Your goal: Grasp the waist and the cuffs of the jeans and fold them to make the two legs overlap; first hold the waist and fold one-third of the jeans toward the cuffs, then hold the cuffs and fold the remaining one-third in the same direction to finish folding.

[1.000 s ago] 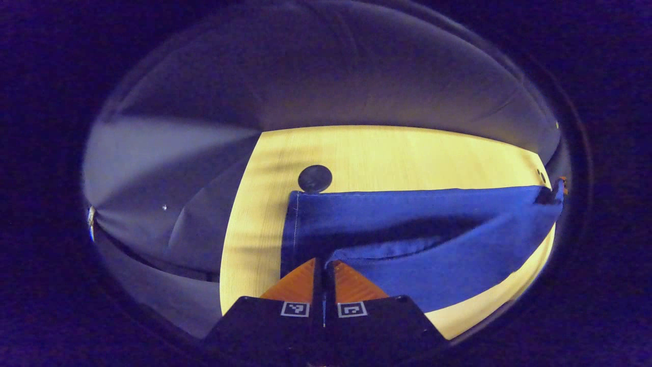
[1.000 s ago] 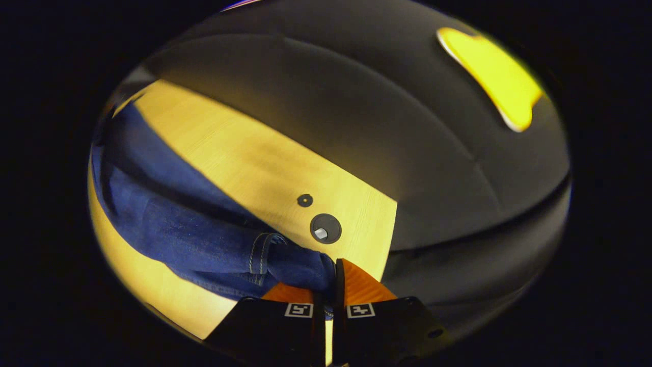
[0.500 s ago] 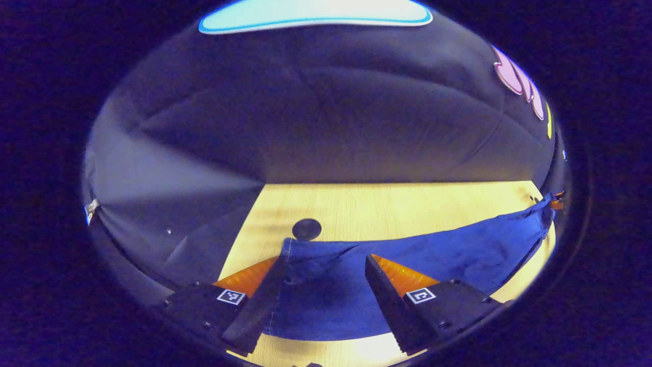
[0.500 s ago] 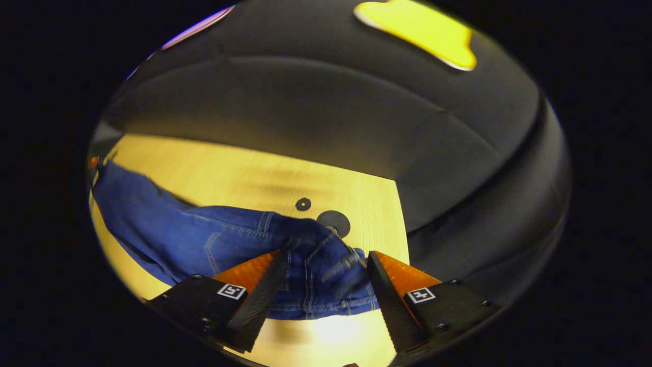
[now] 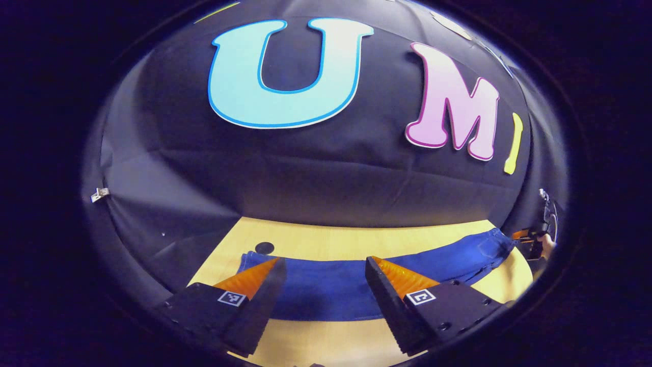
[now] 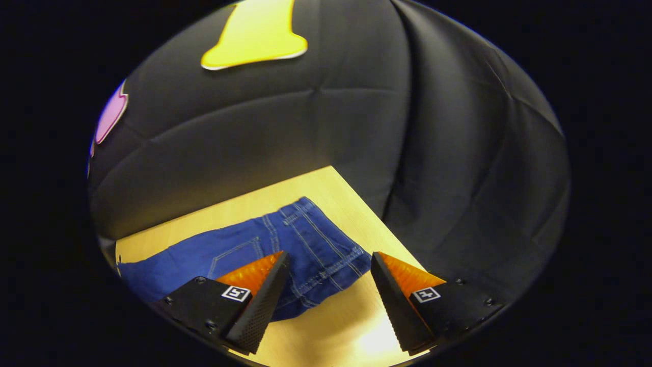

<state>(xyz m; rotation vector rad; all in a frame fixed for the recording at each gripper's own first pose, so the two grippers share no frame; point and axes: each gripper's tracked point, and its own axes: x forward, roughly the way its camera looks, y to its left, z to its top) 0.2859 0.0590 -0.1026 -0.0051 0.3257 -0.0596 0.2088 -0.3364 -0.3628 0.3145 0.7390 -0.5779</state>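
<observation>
Jeans (image 5: 356, 285): lying flat in one long strip across the tabletop (image 5: 356, 239), cuffs reaching toward the left edge, waist (image 6: 326, 255) sitting near the right corner.
Left gripper (image 5: 322, 290): hovering above the cuff end, jaws spread wide, gripping nothing.
Right gripper (image 6: 328, 285): hovering above the waist, jaws likewise spread, gripping nothing.
Small dark disc (image 5: 264, 247): lying just beside the cuffs.

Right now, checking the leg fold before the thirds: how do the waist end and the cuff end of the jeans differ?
The waist end shows pale stitching and a pocket outline; the cuff end looks plain. The waist end lies before the right gripper, the cuff end before the left gripper. Both lie flat on the table, ungripped.
</observation>
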